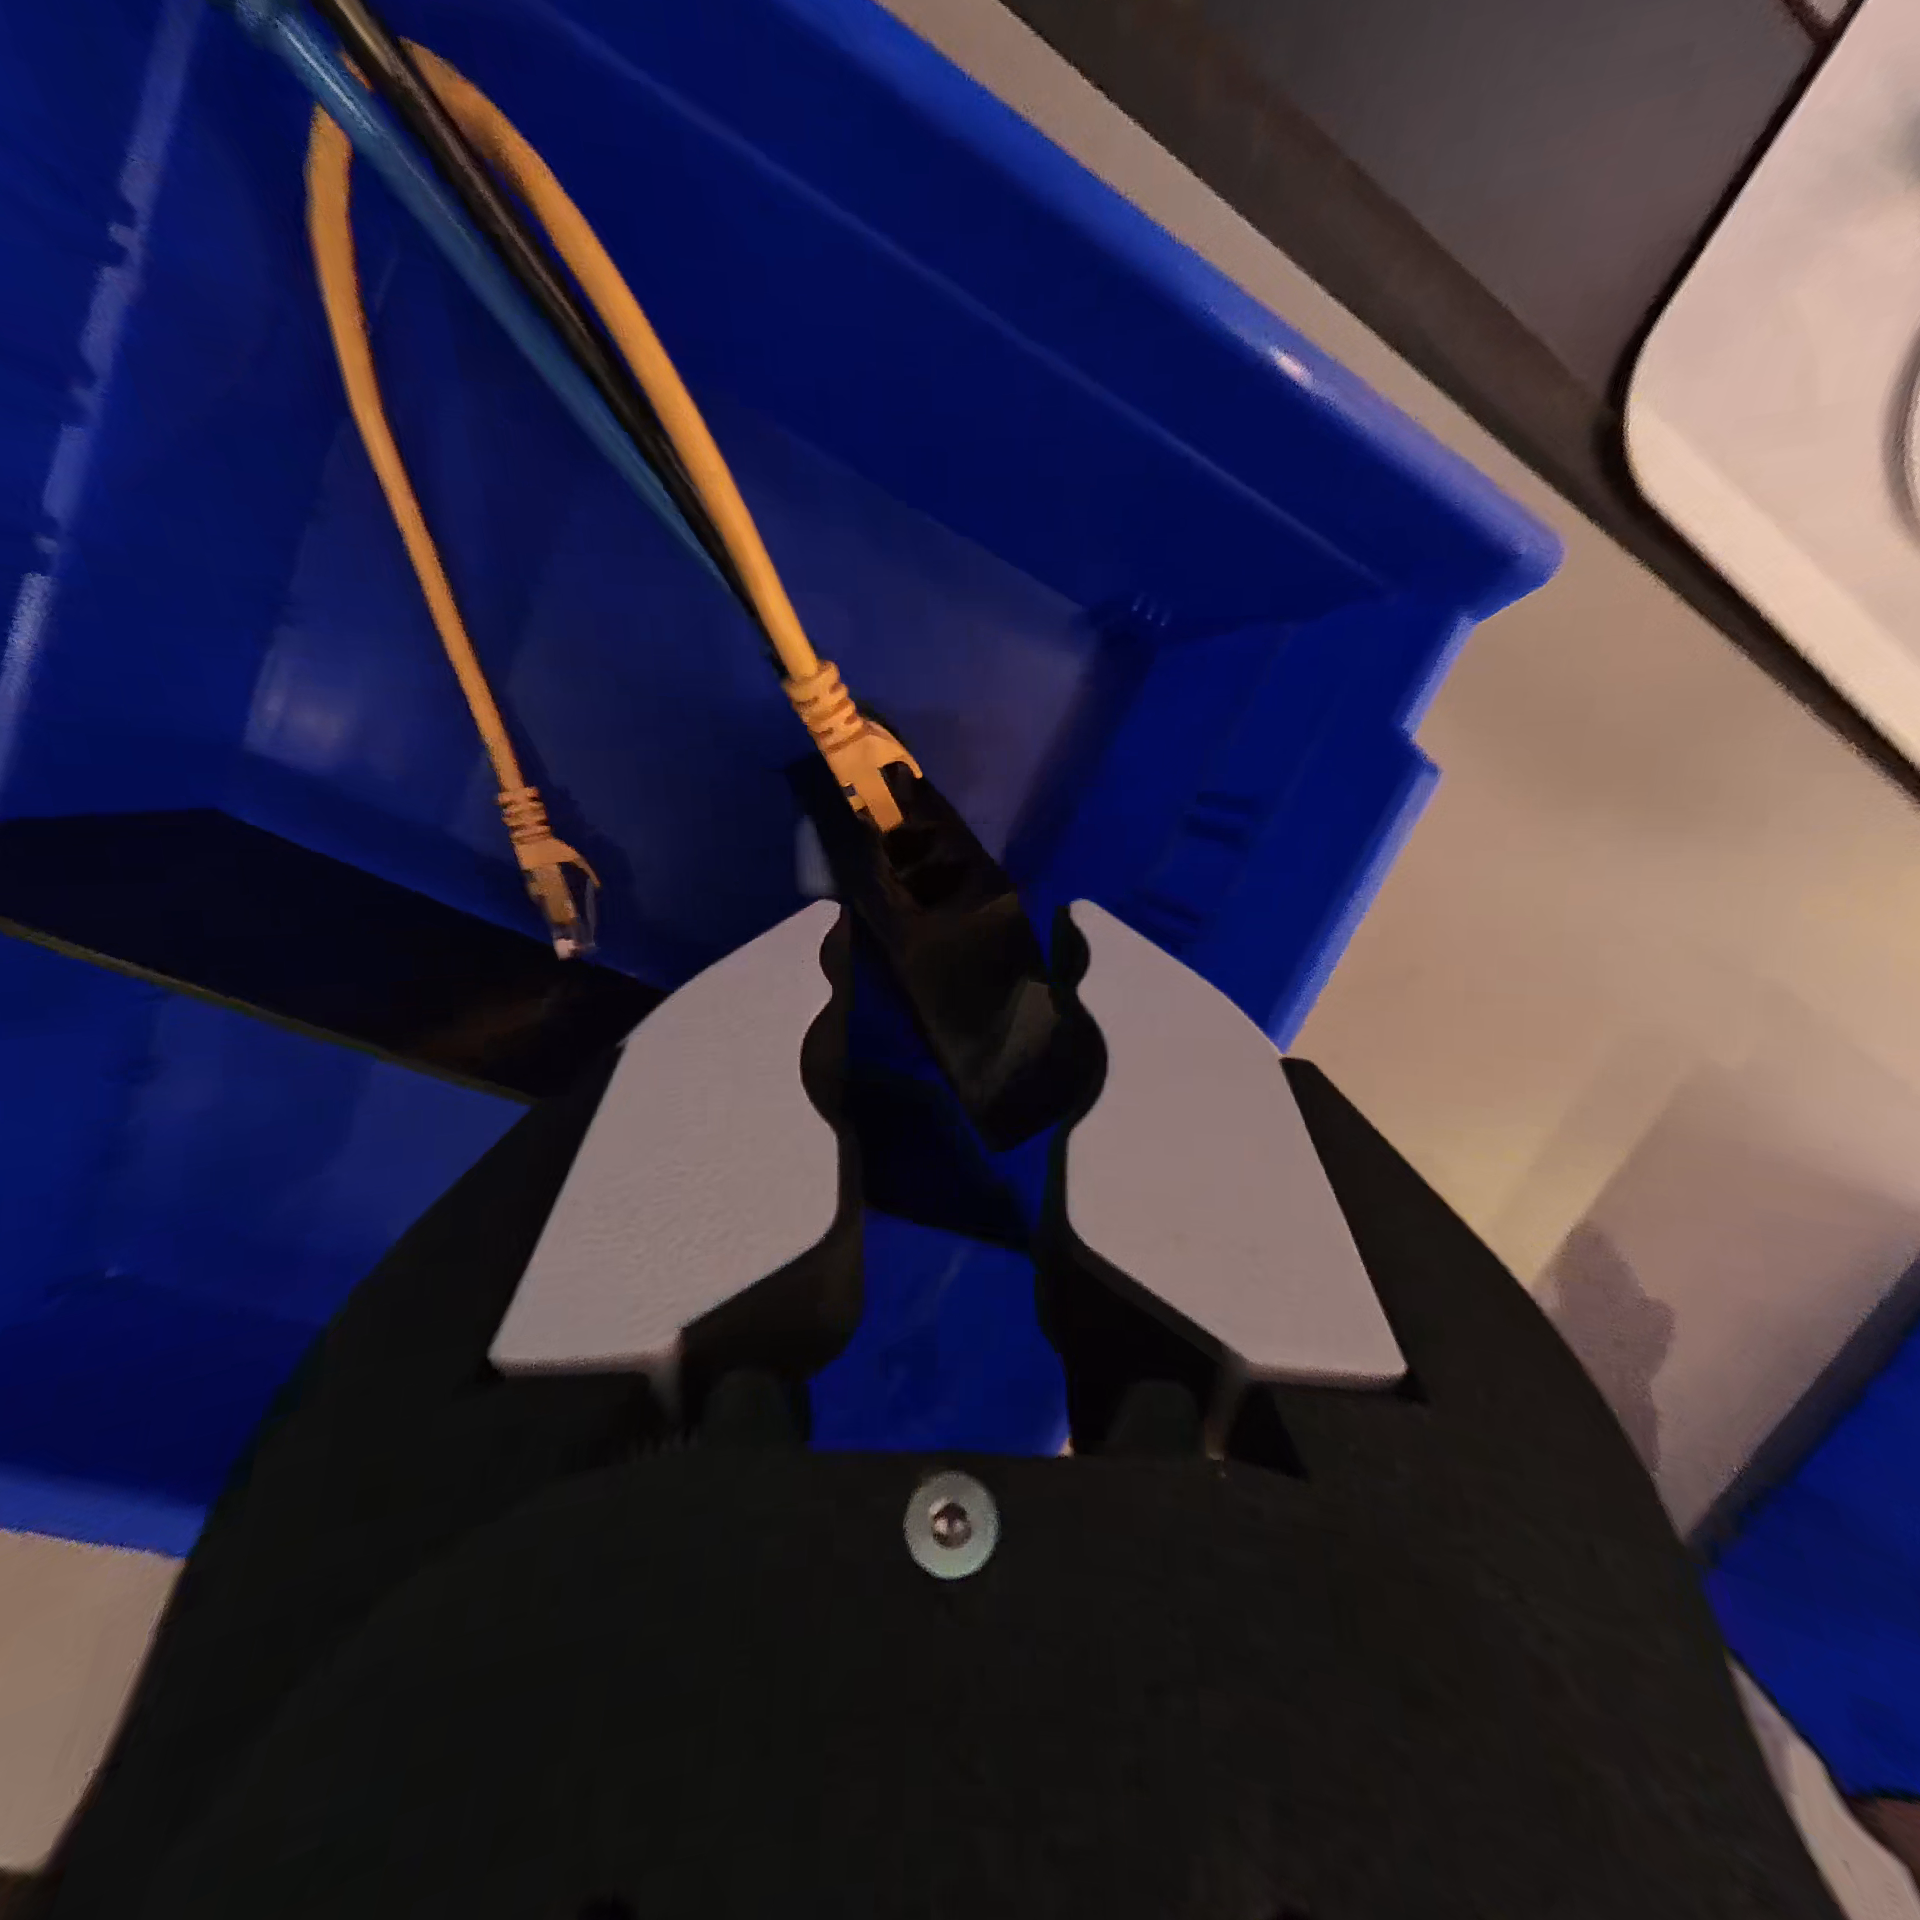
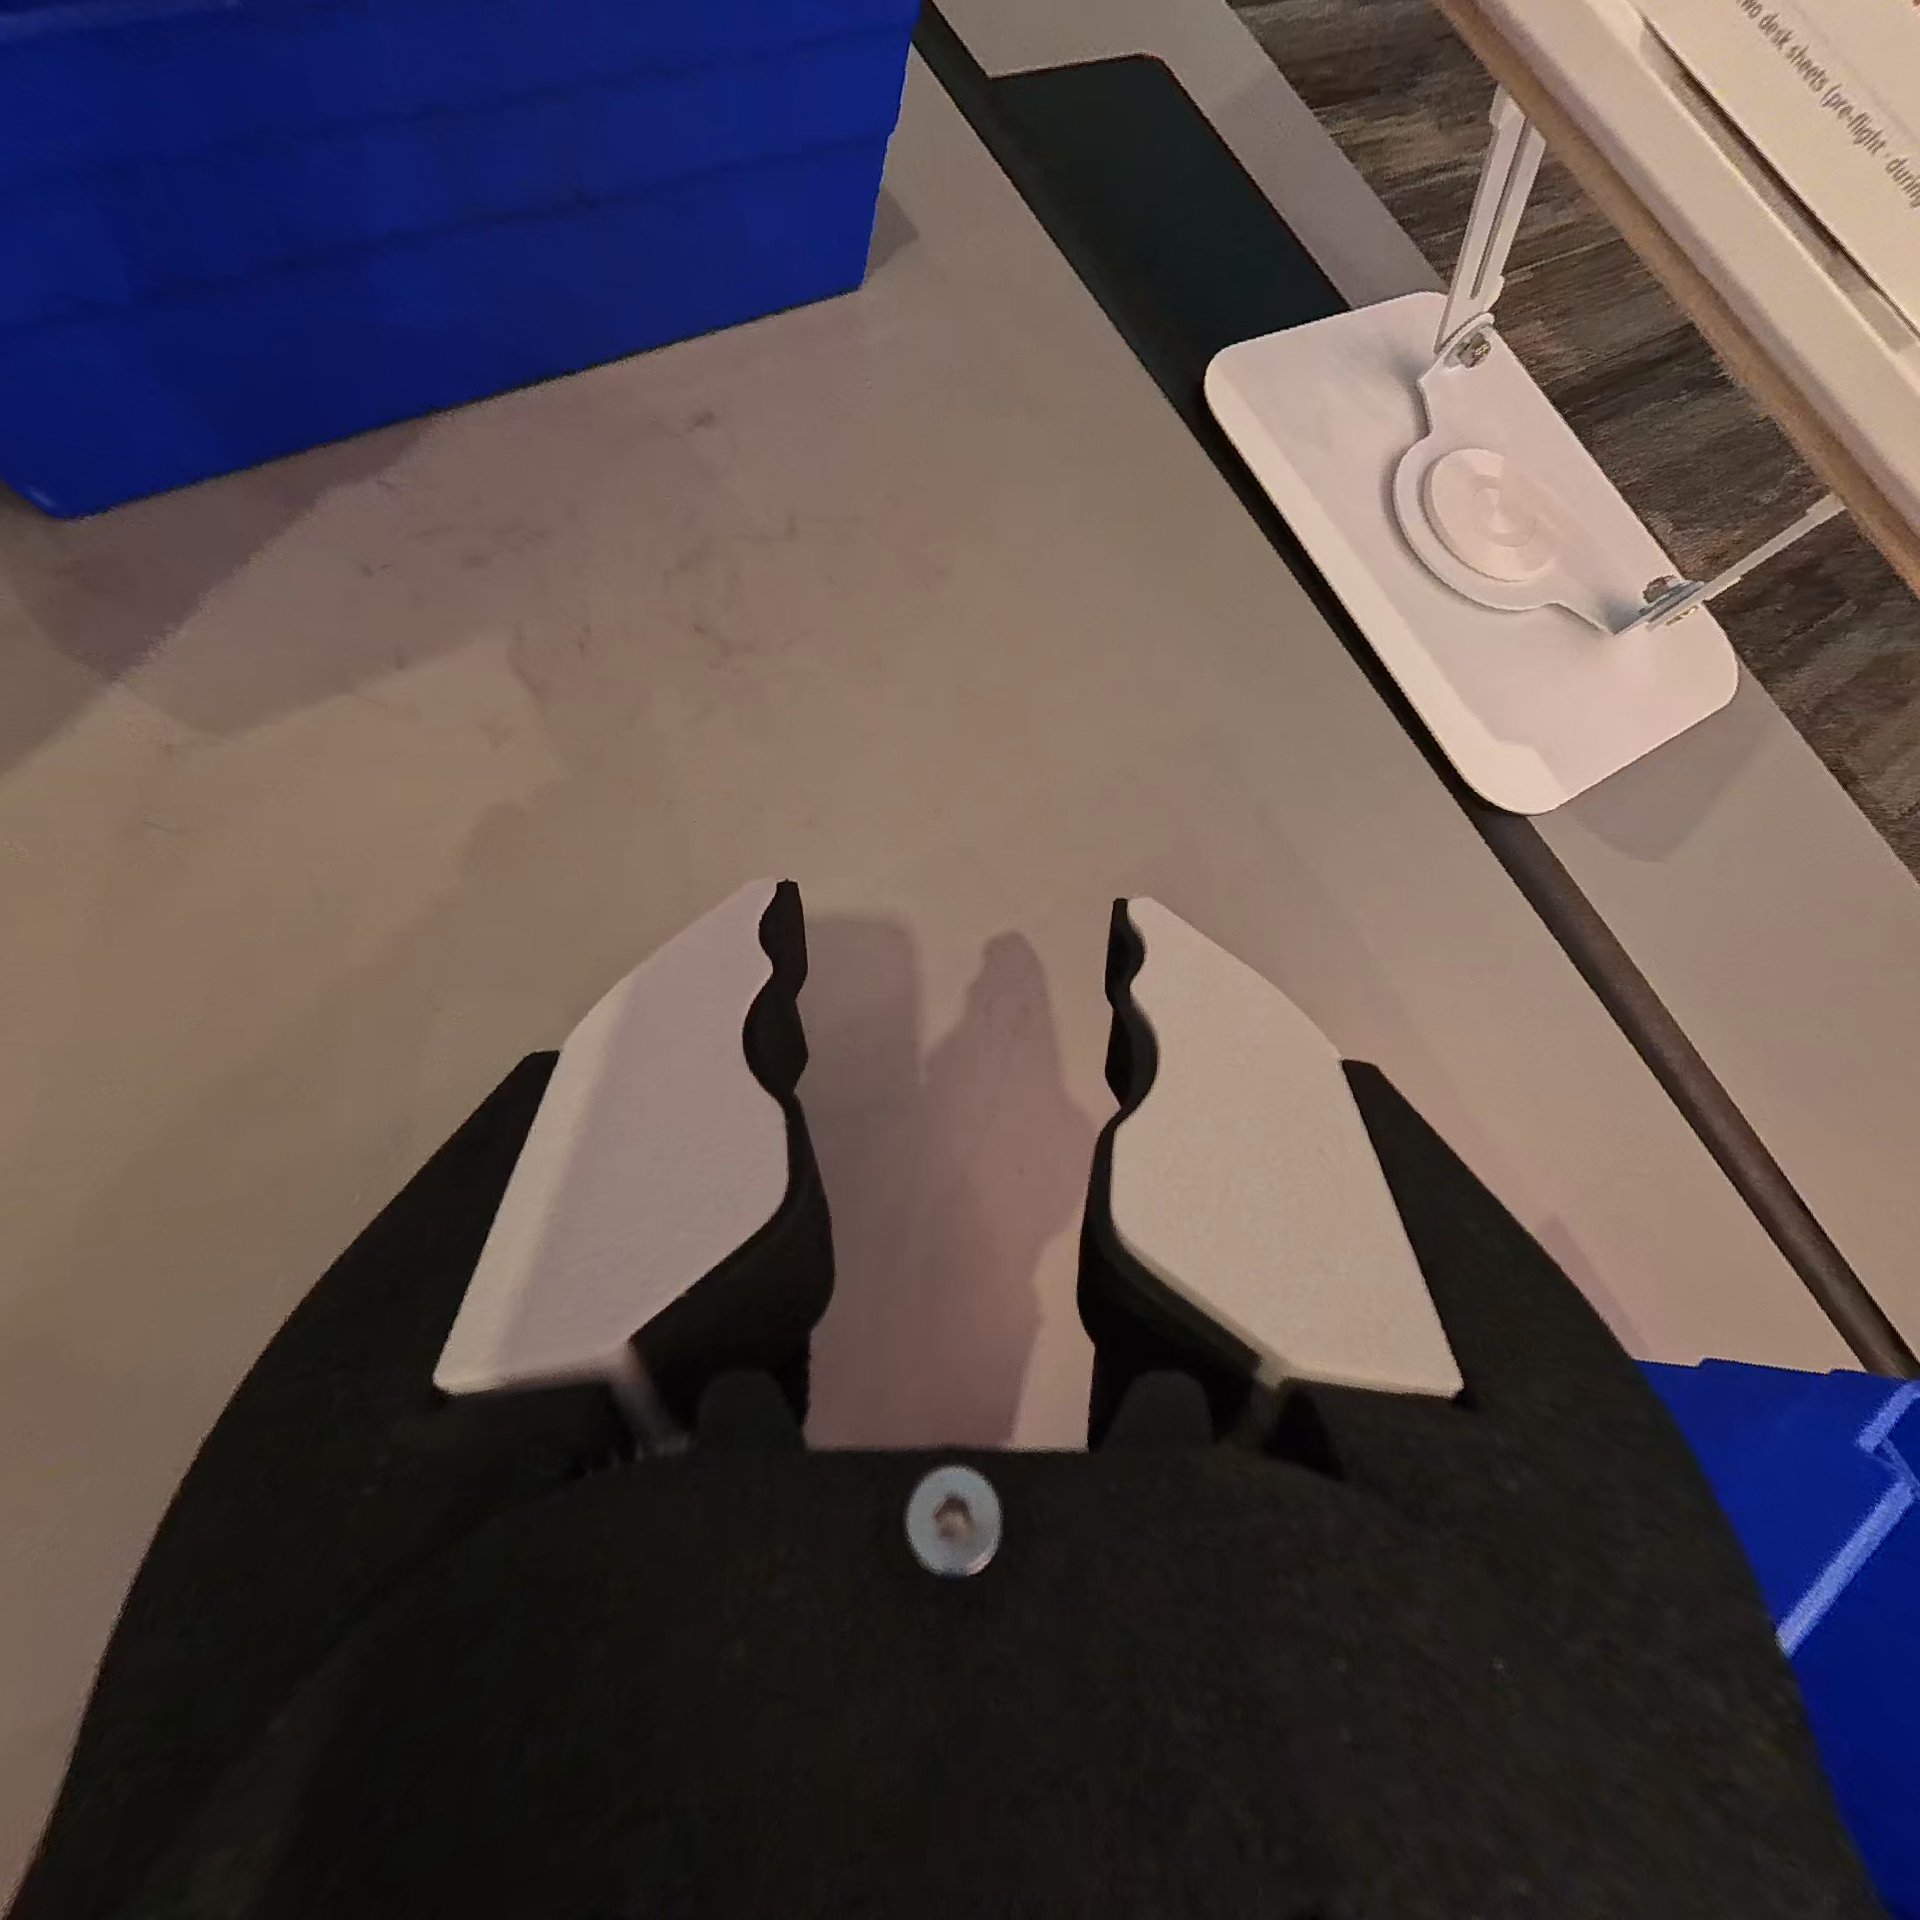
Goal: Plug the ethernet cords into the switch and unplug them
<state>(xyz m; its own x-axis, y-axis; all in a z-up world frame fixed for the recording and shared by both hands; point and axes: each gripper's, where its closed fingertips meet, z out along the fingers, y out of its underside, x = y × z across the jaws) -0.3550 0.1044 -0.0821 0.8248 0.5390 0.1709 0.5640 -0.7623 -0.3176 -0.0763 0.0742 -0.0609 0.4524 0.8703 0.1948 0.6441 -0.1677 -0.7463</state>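
Up over the blue plastic bin (image 1: 1039,343), the left gripper (image 1: 951,1023) clamps the small black switch (image 1: 940,935), one orange ethernet cord (image 1: 665,374) plugged in; the right gripper (image 2: 956,997) hangs apart, empty, above the grey desk (image 2: 623,675) near its edge

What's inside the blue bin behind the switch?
Inside the blue bin: a loose orange plug dangling, blue and black cords, and a dark box. The switch and left gripper hide the floor below.

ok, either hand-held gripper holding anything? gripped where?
Left hand-held gripper clamps the black switch by its two sides, an orange ethernet cord plugged into it. Right hand-held gripper is open, empty.
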